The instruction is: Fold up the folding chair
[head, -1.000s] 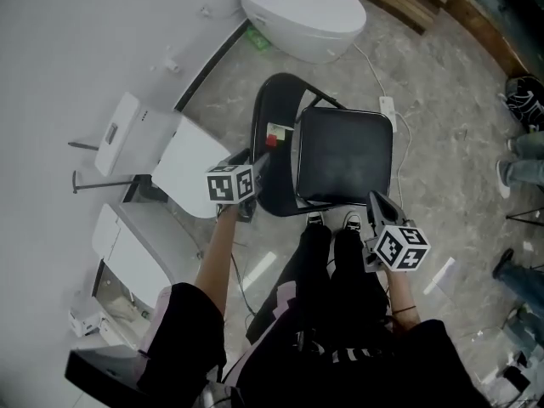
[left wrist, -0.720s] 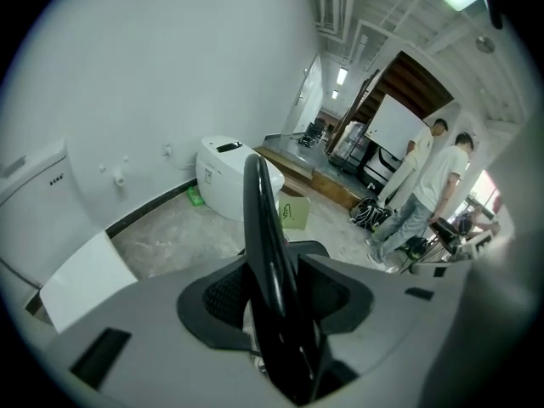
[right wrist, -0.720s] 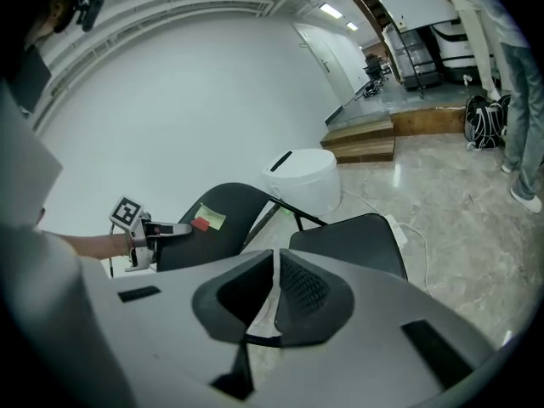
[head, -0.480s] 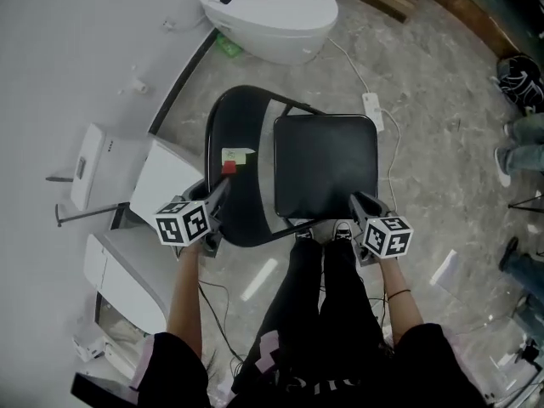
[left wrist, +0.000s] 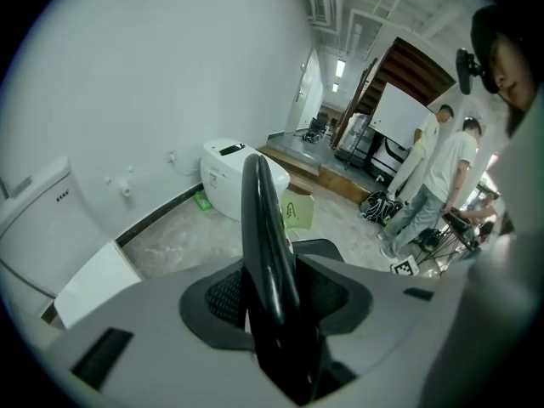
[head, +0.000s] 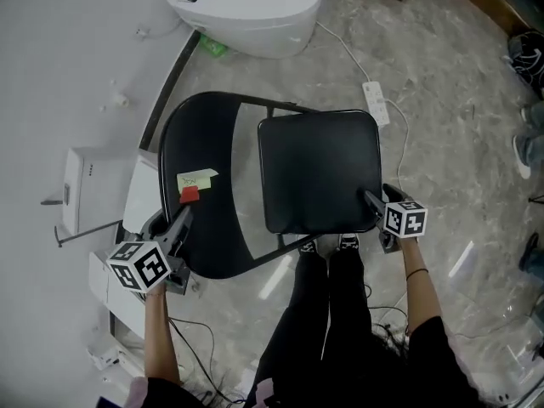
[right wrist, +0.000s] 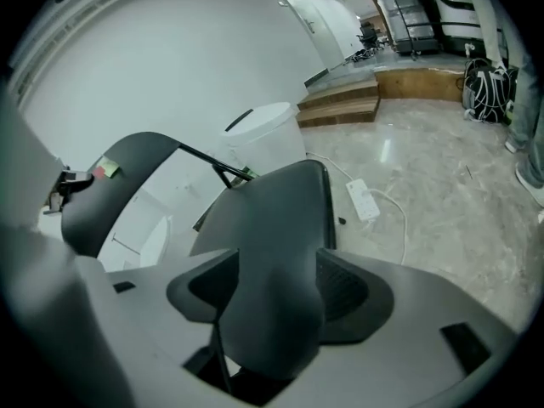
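The black folding chair stands open, its seat (head: 319, 172) in the middle and its curved backrest (head: 212, 143) to the left, bearing a yellow note (head: 197, 178) and a red tag. My left gripper (head: 176, 221) has closed its jaws on the backrest's top edge (left wrist: 259, 219), which runs between the pads; in its own view the left gripper (left wrist: 270, 300) shows the rim clamped. My right gripper (head: 372, 201) is at the seat's front right corner. Its jaws have just been opening, and the seat corner (right wrist: 272, 228) lies between them at the right gripper (right wrist: 272, 300).
A white toilet (head: 246, 7) stands behind the chair, and a power strip (head: 376, 102) with its cable lies on the stone floor. White units (head: 81, 189) line the wall at left. The person's legs (head: 327, 313) are just in front of the seat. Bystanders (left wrist: 442, 168) stand farther off.
The right gripper has dropped from in front of the person's body down to the seat's front right corner. The left gripper has sunk a little along the backrest. The chair looks nearer.
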{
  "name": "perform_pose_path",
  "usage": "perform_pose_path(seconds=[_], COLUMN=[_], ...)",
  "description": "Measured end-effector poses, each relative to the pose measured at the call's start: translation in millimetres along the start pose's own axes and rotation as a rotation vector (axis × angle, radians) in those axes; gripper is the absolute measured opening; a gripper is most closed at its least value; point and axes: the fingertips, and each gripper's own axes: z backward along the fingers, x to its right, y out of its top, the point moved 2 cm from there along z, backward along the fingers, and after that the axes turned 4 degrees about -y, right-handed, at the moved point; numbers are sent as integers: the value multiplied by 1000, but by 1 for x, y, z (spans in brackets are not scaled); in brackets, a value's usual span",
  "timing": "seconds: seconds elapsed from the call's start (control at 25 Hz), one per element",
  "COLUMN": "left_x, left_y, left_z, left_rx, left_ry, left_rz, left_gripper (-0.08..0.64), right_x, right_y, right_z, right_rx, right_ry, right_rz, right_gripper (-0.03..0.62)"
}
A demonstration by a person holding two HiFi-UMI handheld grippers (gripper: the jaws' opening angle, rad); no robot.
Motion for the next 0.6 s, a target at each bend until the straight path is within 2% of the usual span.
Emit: perform_pose_path(seconds=[0.12, 0.2, 0.32, 0.4, 0.52, 0.6], left_x=[0, 1, 5, 5, 10, 13], left_y=[17, 28, 32, 32, 34, 35], left_z=[-22, -33, -35, -36, -37, -39], left_rx=[-42, -59, -68, -75, -112, -145], left_ry=[10, 4, 0, -6, -9, -11], left_rz=[-26, -44, -59, -72, -85, -96], left_gripper=[154, 155, 155, 155, 155, 155], right_x=[46, 61, 64, 68, 74, 73], right_y=[1, 3, -5, -10, -14, -14], right_z=[-30, -48, -65, -75, -86, -91], right_rx=[-43, -69, -107, -124, -152, -163], right_ry=[-7, 43, 155, 194, 240, 309], right_rz=[-50, -85, -163, -203, -179, -192], right_gripper=[281, 298, 319, 331, 348, 360])
